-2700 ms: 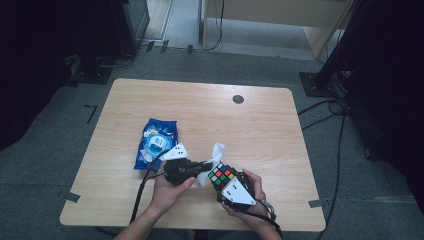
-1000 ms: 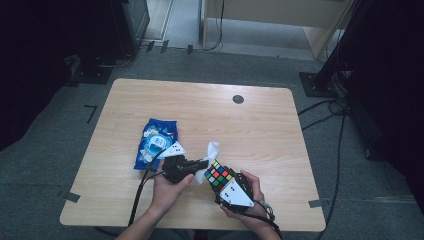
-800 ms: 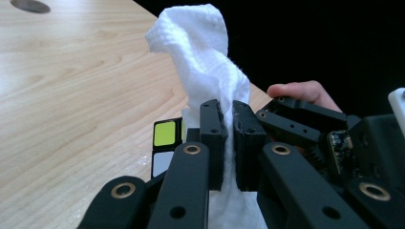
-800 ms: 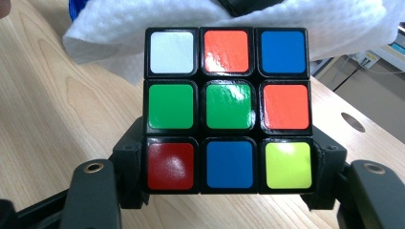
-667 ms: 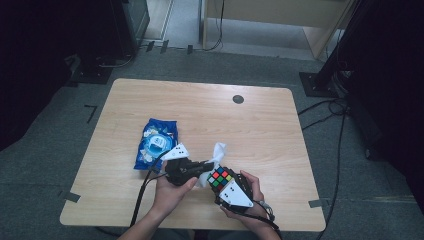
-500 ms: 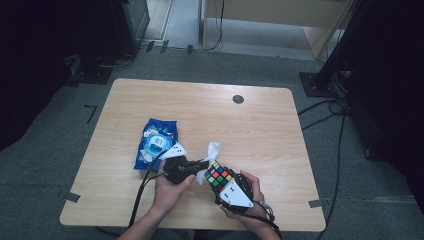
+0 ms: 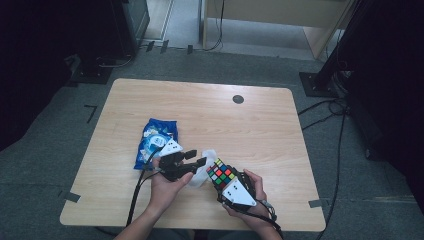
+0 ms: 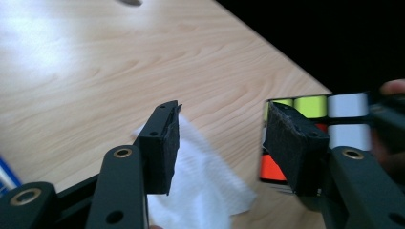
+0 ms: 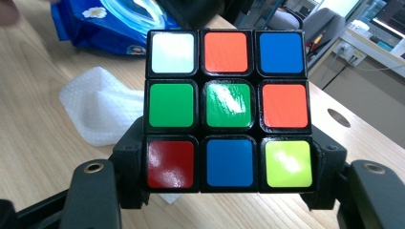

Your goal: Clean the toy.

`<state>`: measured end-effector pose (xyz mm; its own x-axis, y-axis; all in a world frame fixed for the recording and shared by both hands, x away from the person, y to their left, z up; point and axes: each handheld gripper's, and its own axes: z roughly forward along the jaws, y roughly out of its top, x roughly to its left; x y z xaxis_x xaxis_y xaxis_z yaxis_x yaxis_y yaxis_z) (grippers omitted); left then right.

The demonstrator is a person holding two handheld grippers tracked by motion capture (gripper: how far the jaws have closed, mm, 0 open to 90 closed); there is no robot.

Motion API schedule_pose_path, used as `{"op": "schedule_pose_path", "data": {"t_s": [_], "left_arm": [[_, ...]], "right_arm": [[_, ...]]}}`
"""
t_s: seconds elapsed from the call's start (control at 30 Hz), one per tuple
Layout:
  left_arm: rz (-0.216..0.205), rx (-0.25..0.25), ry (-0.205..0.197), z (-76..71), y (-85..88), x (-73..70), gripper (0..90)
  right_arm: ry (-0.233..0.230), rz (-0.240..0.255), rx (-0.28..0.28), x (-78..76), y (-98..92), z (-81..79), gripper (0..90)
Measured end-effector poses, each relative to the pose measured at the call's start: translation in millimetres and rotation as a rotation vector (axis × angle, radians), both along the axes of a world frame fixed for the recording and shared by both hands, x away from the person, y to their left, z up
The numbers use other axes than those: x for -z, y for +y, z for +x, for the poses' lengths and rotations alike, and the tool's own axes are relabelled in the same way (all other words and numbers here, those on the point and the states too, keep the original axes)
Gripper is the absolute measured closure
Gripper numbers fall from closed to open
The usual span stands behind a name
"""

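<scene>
The left hand-held gripper (image 8: pixel 219 143) has just been opening its jaws: they now stand apart with nothing pressed between the pads, and the crumpled white wipe (image 8: pixel 200 186) lies loose on the light wooden desk (image 7: pixel 200 115) below them. The right hand-held gripper (image 9: pixel 229 191) clamps the bottom layer of the multicoloured puzzle cube (image 9: pixel 228 109), which it holds just right of the wipe and clear of the desk. Judging by this, a wiping pass on the cube is over or being reset, though whether the wipe touches the cube is hard to tell. A blue wipe packet (image 7: pixel 156 140) lies left of the cube.
</scene>
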<state>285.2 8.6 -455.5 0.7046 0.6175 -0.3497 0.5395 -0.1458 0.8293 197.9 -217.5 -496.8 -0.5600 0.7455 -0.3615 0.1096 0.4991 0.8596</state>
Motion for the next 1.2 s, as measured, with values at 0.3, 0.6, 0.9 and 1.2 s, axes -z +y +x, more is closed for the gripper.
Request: {"op": "schedule_pose_path", "data": {"t_s": [0.3, 0.6, 0.9, 1.2], "left_arm": [[0.0, 0.126, -0.014, -19.4, -20.0, -21.2, 40.2], [0.069, 0.206, 0.025, -21.9, -36.5, -12.0, 37.9], [0.073, 0.215, 0.059, -17.5, -37.9, -8.1, 31.0], [0.081, 0.239, 0.096, -14.8, -40.3, -4.6, 28.3]], "right_arm": [[-0.003, 0.009, 0.03, -0.3, -4.6, 2.9, 34.9], [-0.017, 0.013, 0.024, -2.6, -2.4, 0.4, 34.9], [-0.021, 0.0, 0.021, -1.4, 2.4, -1.1, 34.9], [-0.047, -0.009, 0.003, -3.3, 6.5, -5.3, 34.9]]}}
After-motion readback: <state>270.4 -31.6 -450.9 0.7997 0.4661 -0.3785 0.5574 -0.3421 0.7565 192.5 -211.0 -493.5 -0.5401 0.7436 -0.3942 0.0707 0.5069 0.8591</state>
